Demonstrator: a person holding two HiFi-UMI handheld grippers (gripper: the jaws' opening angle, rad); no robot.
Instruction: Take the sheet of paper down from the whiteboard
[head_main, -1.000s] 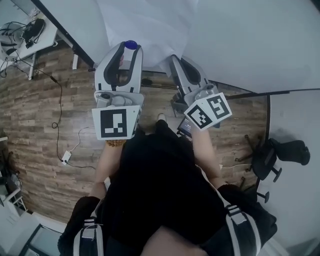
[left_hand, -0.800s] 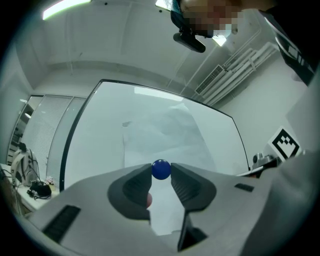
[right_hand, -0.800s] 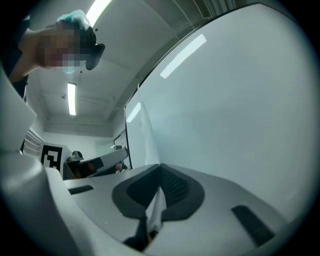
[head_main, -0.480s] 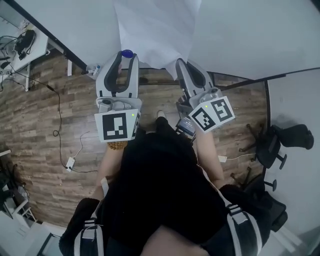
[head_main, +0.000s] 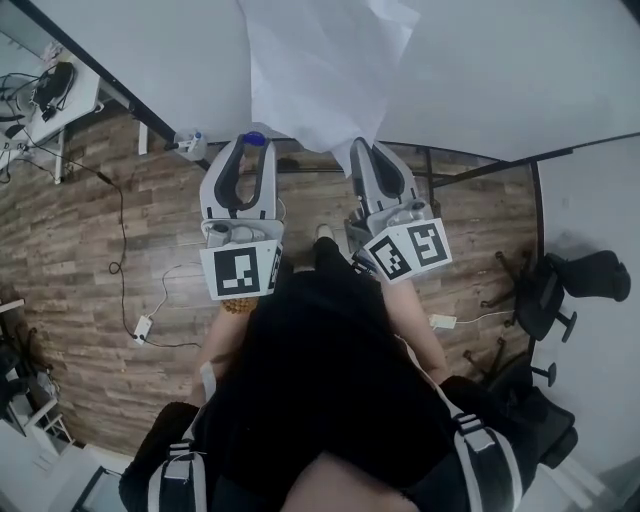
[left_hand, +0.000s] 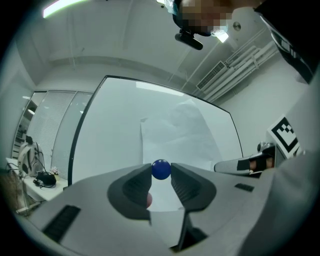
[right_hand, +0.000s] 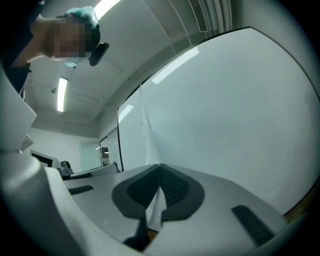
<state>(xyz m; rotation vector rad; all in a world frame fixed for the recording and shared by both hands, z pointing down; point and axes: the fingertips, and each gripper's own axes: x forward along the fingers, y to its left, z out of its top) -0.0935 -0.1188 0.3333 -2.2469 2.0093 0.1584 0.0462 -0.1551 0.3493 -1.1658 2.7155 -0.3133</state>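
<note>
The white sheet of paper (head_main: 320, 70) hangs in front of the whiteboard (head_main: 500, 70), creased, its upper right corner curled away from the board. My right gripper (head_main: 358, 146) is shut on the sheet's lower edge; in the right gripper view the paper (right_hand: 148, 135) runs edge-on out of the shut right gripper (right_hand: 159, 167). My left gripper (head_main: 253, 147) is just left of the sheet's bottom, shut on a round blue magnet (head_main: 255, 138). In the left gripper view the magnet (left_hand: 161, 169) sits between the tips of the left gripper (left_hand: 161, 173), with the paper (left_hand: 175, 135) behind it and the right gripper (left_hand: 218, 167) at the right.
The whiteboard's stand legs (head_main: 470, 170) rest on a wood floor. A desk with cables (head_main: 55, 75) stands at the upper left, and a black office chair (head_main: 555, 295) at the right. A power strip and cord (head_main: 143, 325) lie on the floor to the left.
Both grippers have come down and a little back from the board. The left still holds the blue magnet. The sheet, pulled by the right gripper, now hangs looser and more crumpled.
</note>
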